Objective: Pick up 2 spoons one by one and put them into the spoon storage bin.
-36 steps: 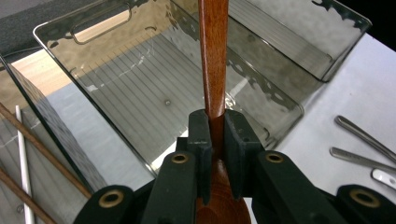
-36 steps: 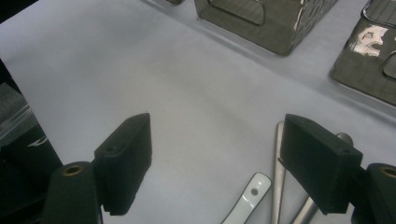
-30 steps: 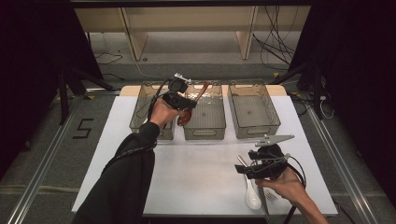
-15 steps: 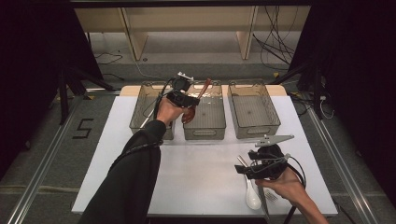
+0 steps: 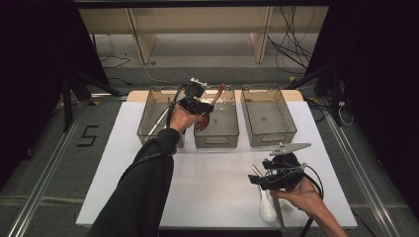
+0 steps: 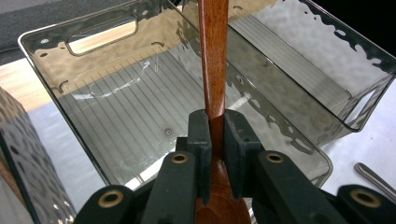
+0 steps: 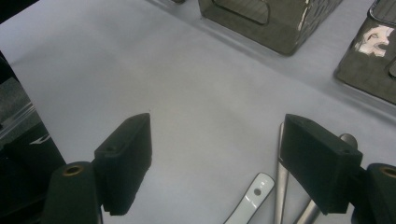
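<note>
I note the left gripper (image 6: 215, 135) clamped on the wooden spoon (image 6: 213, 56) over the middle bin (image 5: 216, 140); the right gripper (image 7: 224, 158) rests with jaws apart above the white mat (image 5: 207, 182).

Black sleeve (image 5: 143, 187), black fingers (image 7: 125, 158), brass screws

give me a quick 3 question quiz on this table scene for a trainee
1. What does the left gripper hold?
2. True or false: the right gripper is shut on the white spoon.
3. Over which bin does the held thing hang: A the left bin, B the middle bin, C the right bin?

Key
1. A wooden spoon, clamped at the neck between handle and bowl.
2. False: its jaws stand open over the white mat.
3. B.
</note>
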Available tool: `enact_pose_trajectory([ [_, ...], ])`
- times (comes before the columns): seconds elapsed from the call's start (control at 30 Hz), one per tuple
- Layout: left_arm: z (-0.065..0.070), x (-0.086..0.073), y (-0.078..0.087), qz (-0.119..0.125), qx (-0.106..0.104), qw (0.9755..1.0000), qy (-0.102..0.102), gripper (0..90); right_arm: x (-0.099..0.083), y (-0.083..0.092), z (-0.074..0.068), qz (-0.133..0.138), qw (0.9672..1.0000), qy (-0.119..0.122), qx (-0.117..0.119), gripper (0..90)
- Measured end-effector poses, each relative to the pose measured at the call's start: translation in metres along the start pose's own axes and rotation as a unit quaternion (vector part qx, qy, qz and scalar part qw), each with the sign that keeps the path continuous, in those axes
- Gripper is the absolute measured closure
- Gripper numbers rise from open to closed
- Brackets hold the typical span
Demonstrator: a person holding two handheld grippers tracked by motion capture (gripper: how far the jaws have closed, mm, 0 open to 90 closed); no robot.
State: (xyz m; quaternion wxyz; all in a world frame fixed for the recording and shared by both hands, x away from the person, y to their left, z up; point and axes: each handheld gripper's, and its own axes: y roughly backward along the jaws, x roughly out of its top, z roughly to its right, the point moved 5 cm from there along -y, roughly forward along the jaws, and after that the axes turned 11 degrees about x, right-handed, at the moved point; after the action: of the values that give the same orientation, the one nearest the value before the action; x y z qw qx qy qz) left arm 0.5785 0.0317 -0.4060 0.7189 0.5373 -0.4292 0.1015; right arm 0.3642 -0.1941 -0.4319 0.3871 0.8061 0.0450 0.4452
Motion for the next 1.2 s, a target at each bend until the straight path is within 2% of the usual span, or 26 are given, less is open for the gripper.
enact_pose_trajectory([
  [0.1,-0.002,-0.001,-0.001,0.005,-0.005,0.9999,0.015,80.8,0.0,0.0,0.0,0.0,1.0,0.0,0.001,26.0],
  [0.2,-0.002,-0.002,-0.003,0.004,0.001,0.9999,0.012,80.7,0.0,0.0,0.0,0.0,1.0,-0.001,0.001,26.0],
  [0.37,-0.006,-0.004,-0.005,0.013,0.008,0.9994,0.03,78.7,0.0,0.0,0.0,0.001,1.0,-0.002,0.001,26.0],
  [0.43,-0.005,-0.005,-0.005,0.007,0.0,0.9995,0.031,74.1,0.001,0.0,0.0,0.003,1.0,-0.002,0.0,25.9],
  [0.57,-0.005,-0.004,0.0,0.008,0.0,0.9995,0.03,62.7,0.001,0.001,0.0,0.003,1.0,-0.002,0.0,25.8],
  [0.67,-0.007,-0.004,0.009,-0.001,0.0,0.9996,0.027,53.0,0.001,0.001,0.0,0.004,1.0,-0.003,-0.001,25.7],
  [0.77,-0.009,-0.004,0.022,0.001,-0.002,0.9995,0.033,45.1,0.001,0.001,0.0,0.004,1.0,-0.003,-0.002,25.7],
  [0.83,-0.011,-0.005,0.031,0.001,-0.003,0.9996,0.028,40.8,0.0,0.001,0.0,0.003,1.0,-0.005,-0.004,25.7],
  [0.97,-0.015,-0.009,0.048,0.008,-0.005,0.9997,0.021,36.2,0.0,0.001,0.0,0.001,1.0,-0.005,-0.005,25.6],
  [1.13,-0.021,-0.021,0.068,0.017,-0.029,0.9988,0.036,30.4,0.0,0.0,0.001,-0.001,0.9999,-0.006,-0.013,24.9],
  [1.2,-0.024,-0.03,0.076,0.019,-0.033,0.9986,0.036,28.1,-0.001,0.0,0.001,-0.004,0.9998,-0.009,-0.017,24.7],
])
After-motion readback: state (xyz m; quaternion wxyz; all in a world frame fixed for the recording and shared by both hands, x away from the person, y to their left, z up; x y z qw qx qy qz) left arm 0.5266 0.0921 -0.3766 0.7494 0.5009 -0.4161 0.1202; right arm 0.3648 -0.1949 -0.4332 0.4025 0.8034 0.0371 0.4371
